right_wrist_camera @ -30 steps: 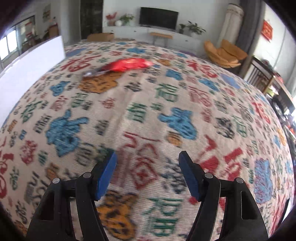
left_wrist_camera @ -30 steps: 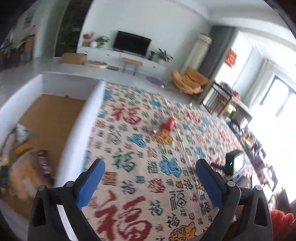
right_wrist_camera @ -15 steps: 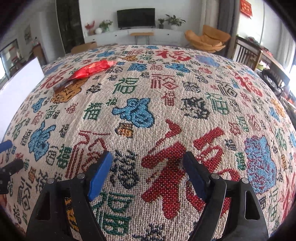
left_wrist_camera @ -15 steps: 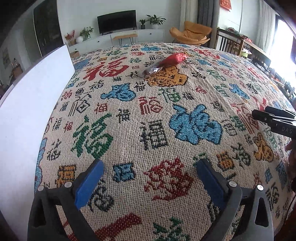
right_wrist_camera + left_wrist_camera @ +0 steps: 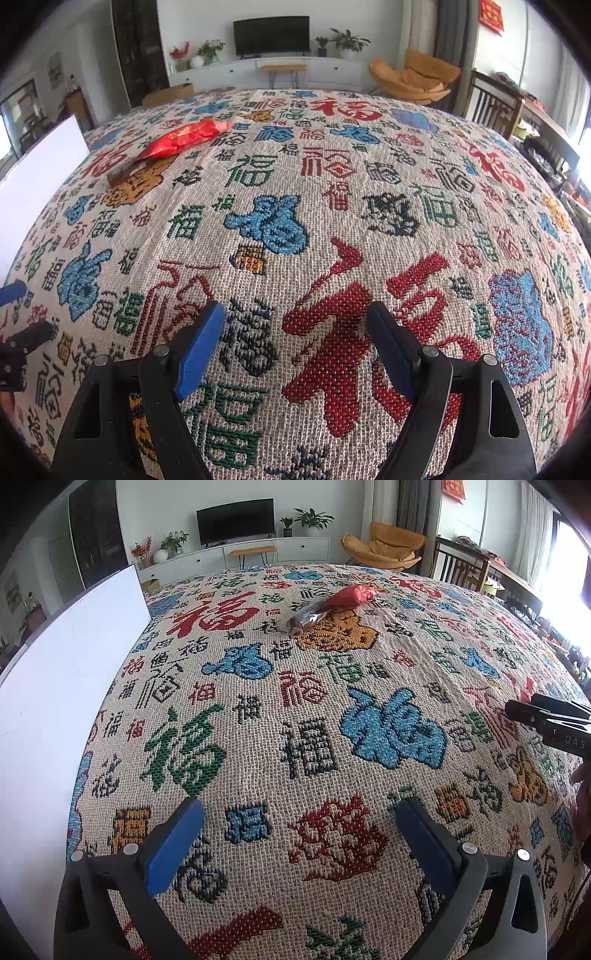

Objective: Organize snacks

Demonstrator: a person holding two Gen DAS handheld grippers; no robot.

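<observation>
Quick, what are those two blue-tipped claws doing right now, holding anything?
Left gripper: open, holding nothing, over the patterned cloth.
Right gripper: open, holding nothing. The red snack packet lies far ahead, untouched.

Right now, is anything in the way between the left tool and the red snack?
Nothing visible is. The left tool is open over bare cloth, and the red snack lies far ahead with only patterned cloth between them. The white box stands off to the left, out of that path.
</observation>
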